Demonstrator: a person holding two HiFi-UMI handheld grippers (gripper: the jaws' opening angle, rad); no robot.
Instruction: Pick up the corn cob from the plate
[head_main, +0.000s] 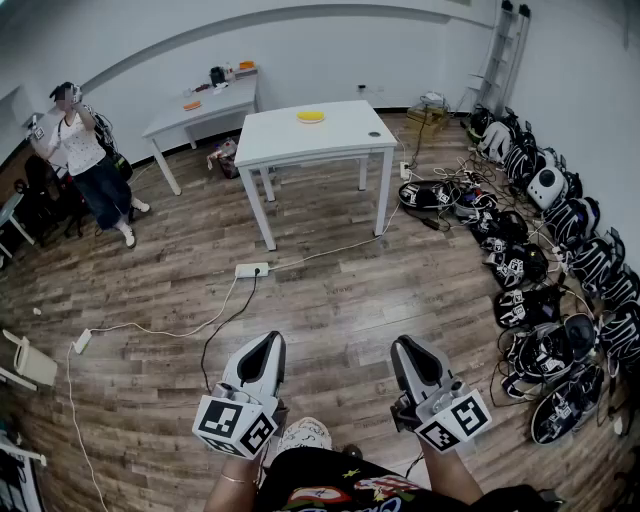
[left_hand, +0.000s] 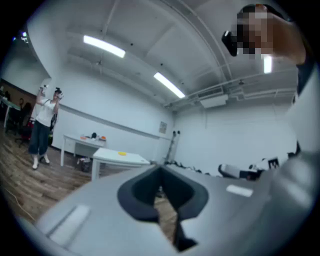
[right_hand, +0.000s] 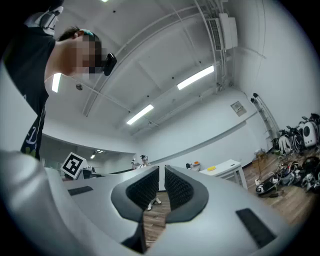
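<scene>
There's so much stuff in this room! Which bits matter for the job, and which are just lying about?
For the job: left gripper, right gripper, white table, yellow thing on it, probably the plate with the corn.

Just lying about: second table, power strip, gear along the wall, ladder.

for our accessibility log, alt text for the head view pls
The left gripper and right gripper, both shut and empty, point across a wooden floor toward a white table holding a yellow plate; a person stands far left.

Yellow item on far table too small to identify, floor gear cropped at right
</scene>
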